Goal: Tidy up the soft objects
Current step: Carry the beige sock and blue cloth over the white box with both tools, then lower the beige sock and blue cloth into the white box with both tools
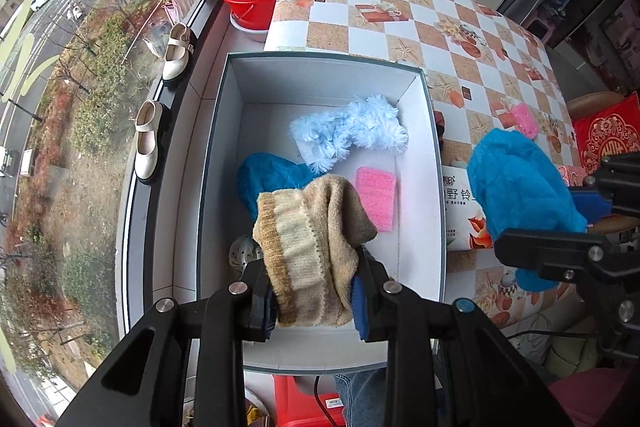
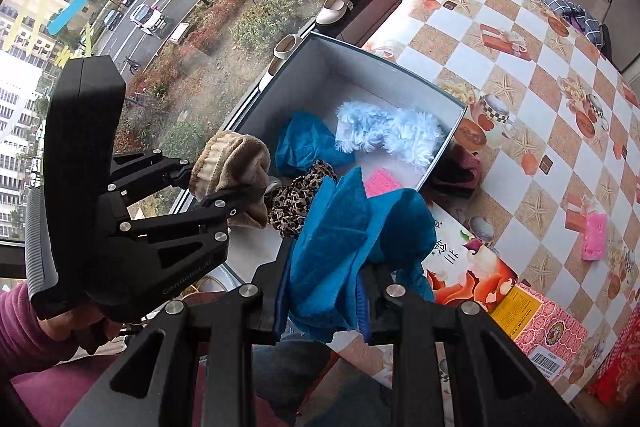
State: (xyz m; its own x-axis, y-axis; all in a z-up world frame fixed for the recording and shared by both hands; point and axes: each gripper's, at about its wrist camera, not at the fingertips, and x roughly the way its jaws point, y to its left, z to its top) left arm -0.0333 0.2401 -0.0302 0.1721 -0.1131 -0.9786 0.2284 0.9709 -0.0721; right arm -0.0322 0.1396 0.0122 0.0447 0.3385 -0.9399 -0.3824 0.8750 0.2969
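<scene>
Cream shoes (image 1: 148, 143) parked on window ledge, far left, outside the work. Left tool (image 1: 312, 303) clamped on beige knit sock (image 1: 308, 251), held above near end of open box (image 1: 434, 187). In box: teal cloth (image 1: 264, 179), pale blue fluffy piece (image 1: 352, 131), pink sponge (image 1: 376, 197); leopard-print scrap (image 2: 298, 201) visible only from right camera. Right tool (image 2: 322, 311) pinched shut on teal fleece cloth (image 2: 344, 239), hanging over box's right rim and printed carton (image 2: 468, 259) on checked worktop (image 1: 400, 15). Second pink sponge (image 2: 594, 237) left out on worktop, well apart from box.

Likely risks: fleece released too early, draping over rim or landing on carton; sock snagging on pads at release; both tools crowding the same near corner and colliding.
</scene>
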